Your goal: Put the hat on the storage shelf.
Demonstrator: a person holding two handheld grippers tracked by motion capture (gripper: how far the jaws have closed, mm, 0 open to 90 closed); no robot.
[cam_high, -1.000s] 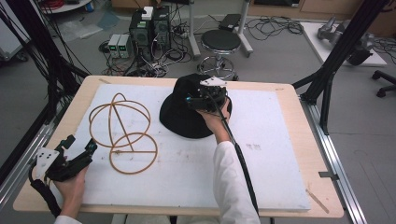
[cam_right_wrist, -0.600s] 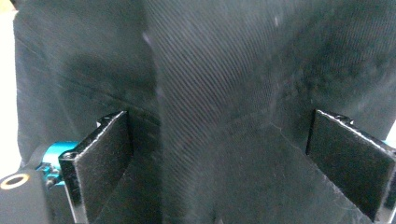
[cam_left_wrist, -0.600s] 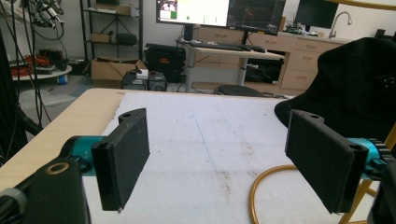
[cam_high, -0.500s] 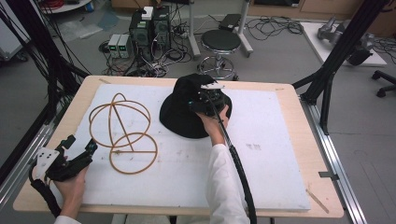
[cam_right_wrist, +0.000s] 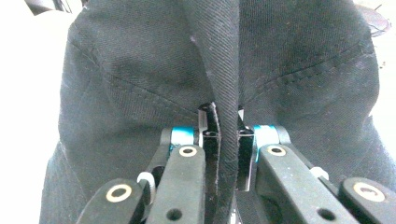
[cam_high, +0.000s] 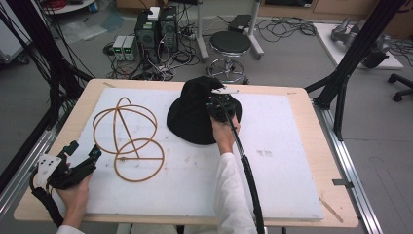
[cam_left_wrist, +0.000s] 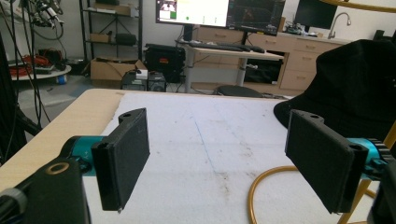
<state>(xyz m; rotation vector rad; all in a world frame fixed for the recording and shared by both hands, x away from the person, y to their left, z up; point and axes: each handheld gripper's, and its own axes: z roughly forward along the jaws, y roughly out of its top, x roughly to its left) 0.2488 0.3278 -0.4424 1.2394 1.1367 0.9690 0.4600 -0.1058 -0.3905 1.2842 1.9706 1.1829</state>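
A: At the near left corner of the table (cam_high: pixel 302 105), the left tongs (cam_high: pixel 83 157) hang just above the white mat (cam_high: pixel 272 170), jaws spread wide with nothing between them. Parked, I'd say, and pointing toward the middle.

B: And just beyond their tips?

A: The tan wire frame (cam_high: pixel 127 139), a set of hoops joined by straight rods, lying on the left half of the mat. From the left gripper view one hoop curls in just beside the right jaw, not touching as far as I can tell. My guess is it's a stand, set within easy reach of that idle hand.

B: Move us right.

A: Centre, toward the far edge: the black hat (cam_high: pixel 192 114), brim flat on the mat, crown bunched up. The right tongs (cam_high: pixel 220 103) are on its right side, the person's hand behind them, reaching forward from the near edge.

B: Closed or not?

A: Pressed together on a fold of the hat's cloth. The right gripper view has a ridge of black twill running straight down between the jaws, seams fanning out either side. Pinching a fold makes sense, since soft fabric gives no hard edge to grab.

B: And the right side?

A: Bare mat, with the gripper's cable trailing back along the white sleeve (cam_high: pixel 229 195).
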